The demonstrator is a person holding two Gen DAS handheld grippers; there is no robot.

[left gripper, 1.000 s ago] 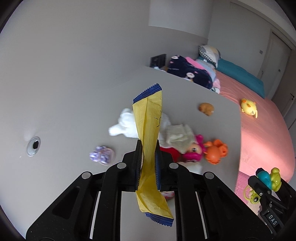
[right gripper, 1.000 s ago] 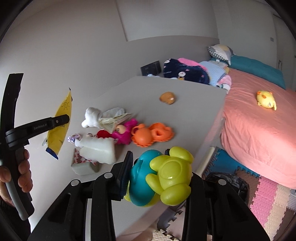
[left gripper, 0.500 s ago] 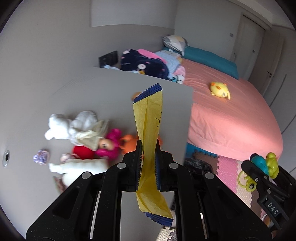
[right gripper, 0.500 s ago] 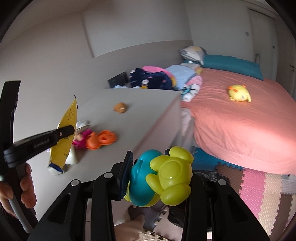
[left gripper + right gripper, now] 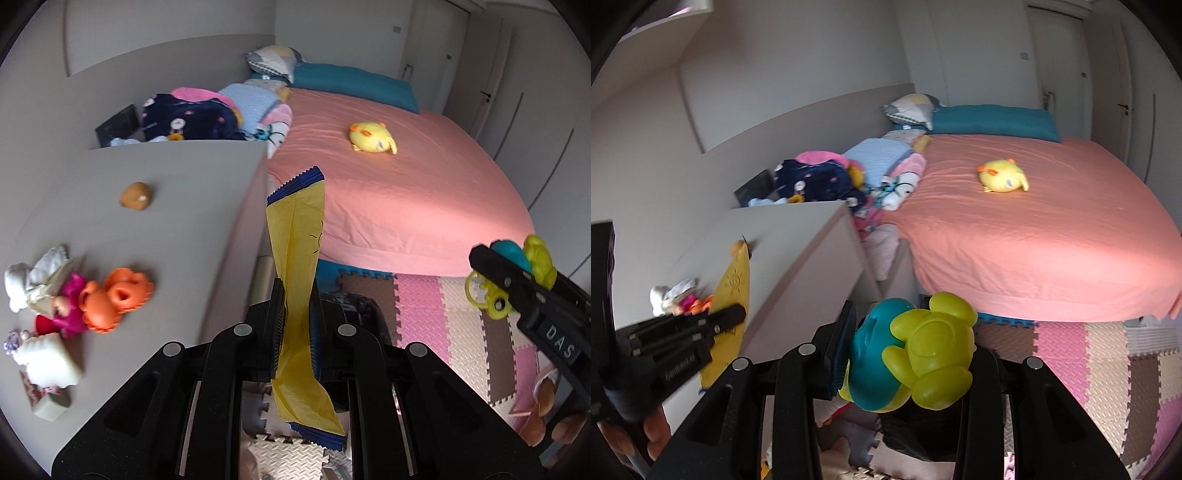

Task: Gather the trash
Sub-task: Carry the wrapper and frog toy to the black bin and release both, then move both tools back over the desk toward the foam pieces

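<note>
Yellow wrapper (image 5: 295,266) with blue serrated ends stands pinched upright in our left claw (image 5: 296,325), tilted down past the desk (image 5: 192,221) edge above the foam floor mats (image 5: 436,306). Our right claw (image 5: 912,354) also angles down, clamped on a teal and lime plastic toy (image 5: 912,354). Its side reads "DAS"; a sun drawing marks the wrapper.

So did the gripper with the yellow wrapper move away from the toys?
Yes. The left gripper holding the wrapper swung right, off the table: the toys slid to the view's left edge, and bed and floor mats now lie ahead.
</note>
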